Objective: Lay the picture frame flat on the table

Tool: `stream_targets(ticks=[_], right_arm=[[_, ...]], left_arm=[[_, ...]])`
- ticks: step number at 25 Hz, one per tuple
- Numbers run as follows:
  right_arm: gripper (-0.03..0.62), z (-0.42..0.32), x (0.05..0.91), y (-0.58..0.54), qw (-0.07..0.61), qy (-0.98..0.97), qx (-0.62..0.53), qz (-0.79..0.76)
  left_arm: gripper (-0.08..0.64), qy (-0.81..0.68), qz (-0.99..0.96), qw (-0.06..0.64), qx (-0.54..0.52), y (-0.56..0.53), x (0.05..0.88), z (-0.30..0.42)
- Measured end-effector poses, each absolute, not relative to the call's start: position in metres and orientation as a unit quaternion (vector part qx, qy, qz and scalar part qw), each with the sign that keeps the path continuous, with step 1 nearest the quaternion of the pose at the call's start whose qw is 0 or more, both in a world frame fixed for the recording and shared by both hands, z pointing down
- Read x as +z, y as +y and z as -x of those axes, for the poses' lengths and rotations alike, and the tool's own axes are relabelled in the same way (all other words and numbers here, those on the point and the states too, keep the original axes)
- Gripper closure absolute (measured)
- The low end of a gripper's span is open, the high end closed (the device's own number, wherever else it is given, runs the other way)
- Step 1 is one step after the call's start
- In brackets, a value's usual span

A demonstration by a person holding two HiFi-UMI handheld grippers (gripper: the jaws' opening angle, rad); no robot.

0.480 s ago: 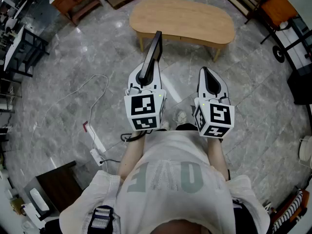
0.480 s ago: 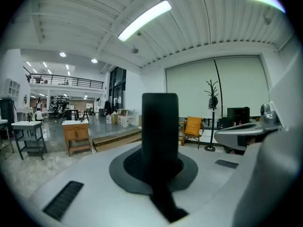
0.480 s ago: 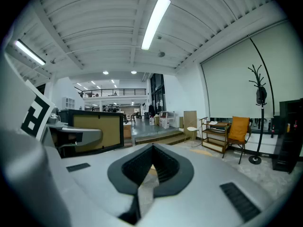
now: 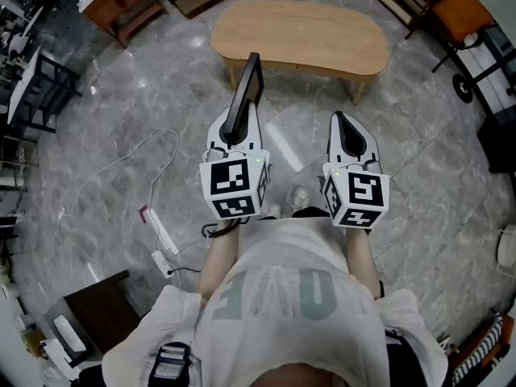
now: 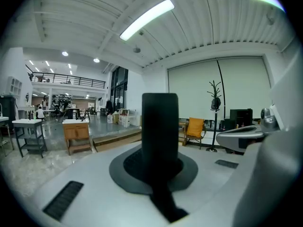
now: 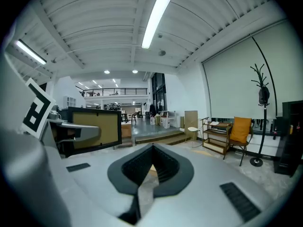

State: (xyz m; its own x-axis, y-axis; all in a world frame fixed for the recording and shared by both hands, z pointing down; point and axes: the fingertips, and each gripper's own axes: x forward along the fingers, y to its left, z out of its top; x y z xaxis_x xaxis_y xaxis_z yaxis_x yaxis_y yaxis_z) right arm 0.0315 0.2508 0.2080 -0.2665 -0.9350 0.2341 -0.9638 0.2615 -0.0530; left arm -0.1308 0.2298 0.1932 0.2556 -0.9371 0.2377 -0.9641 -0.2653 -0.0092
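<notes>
Two fingers of the left gripper (image 4: 235,132) are clamped on the frame (image 4: 244,93), which stands upright over the floor, on the near side of the table (image 4: 300,35). The right gripper (image 4: 342,122), right of the frame, keeps its fingers together, empty.

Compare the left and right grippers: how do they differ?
The left gripper is shut on the picture frame, upright on edge; the right gripper holds nothing. The left gripper's fingers are parted by the frame's thickness; the right gripper's fingers meet at their tips. Both point toward the wooden table.
</notes>
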Motion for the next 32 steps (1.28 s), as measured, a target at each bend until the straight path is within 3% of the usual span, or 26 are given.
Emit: stream_targets(ticks=[32], right_arm=[[0.586, -0.057, 0.223, 0.156, 0.043, -0.814, 0.08, -0.573]], left_arm=[[0.541, -0.631, -0.77, 0.043, 0.079, 0.132, 0.2, 0.13]])
